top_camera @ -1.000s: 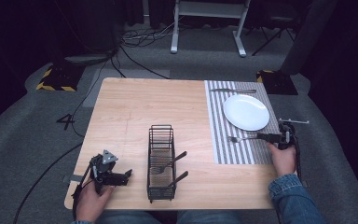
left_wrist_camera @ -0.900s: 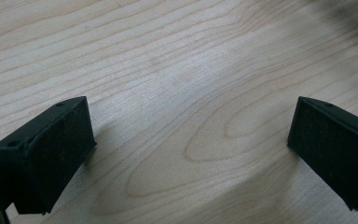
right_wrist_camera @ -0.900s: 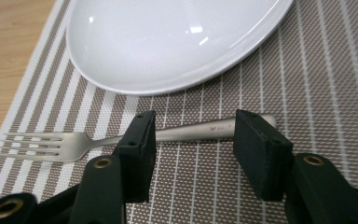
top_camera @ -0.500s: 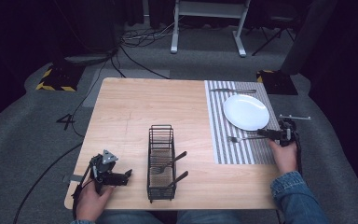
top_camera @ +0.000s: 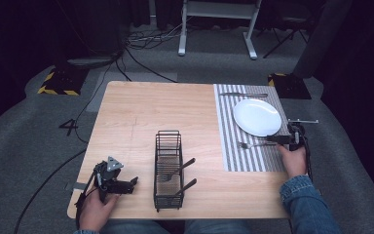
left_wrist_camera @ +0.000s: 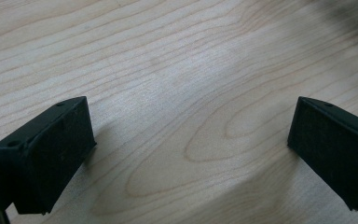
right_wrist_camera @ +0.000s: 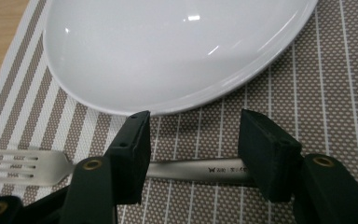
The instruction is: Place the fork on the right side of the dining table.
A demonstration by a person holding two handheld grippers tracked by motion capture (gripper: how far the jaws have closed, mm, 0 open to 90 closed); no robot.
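One fork (right_wrist_camera: 23,164) lies on the placemat (top_camera: 230,146) near one plate (top_camera: 256,117); two utensils (top_camera: 177,170) stand in the rack (top_camera: 168,168). Both grippers, left (left_wrist_camera: 186,154) and right (right_wrist_camera: 193,149), have jaws apart.

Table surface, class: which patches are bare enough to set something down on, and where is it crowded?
Free: the wood left of the wire rack, and the table's far half, left of the placemat. Crowded: the placemat, holding plate, fork, knife and right gripper.

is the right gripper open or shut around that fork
Open: the right gripper has its jaws spread beside the fork handle, which lies flat on the placemat.
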